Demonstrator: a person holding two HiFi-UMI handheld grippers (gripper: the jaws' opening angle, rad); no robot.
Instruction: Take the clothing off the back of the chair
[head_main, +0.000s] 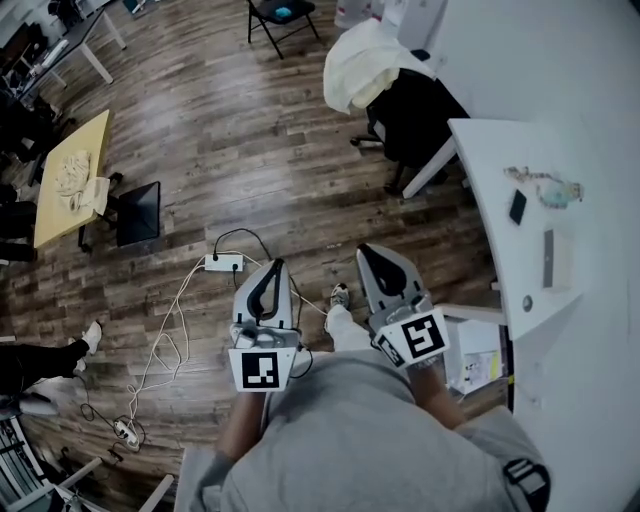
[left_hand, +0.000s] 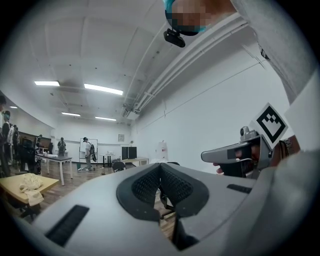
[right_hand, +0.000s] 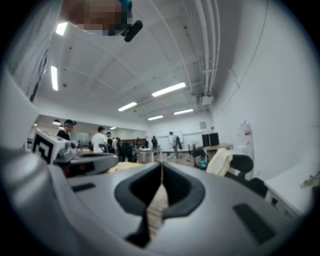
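pointing level, left hand-held gripper (head_main: 271, 265), right one (head_main: 369, 250)

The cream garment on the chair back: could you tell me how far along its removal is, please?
Nothing looks done: the cream garment hangs over the back of the black office chair. Nothing is in hand: the left gripper and right gripper are shut and empty, well short of the chair. Left: reach, grip, lift it off.

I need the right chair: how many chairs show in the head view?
2. A black folding chair stands at the top edge; a black office chair, cream garment over its back, sits beside the white desk. Others may be out of frame.
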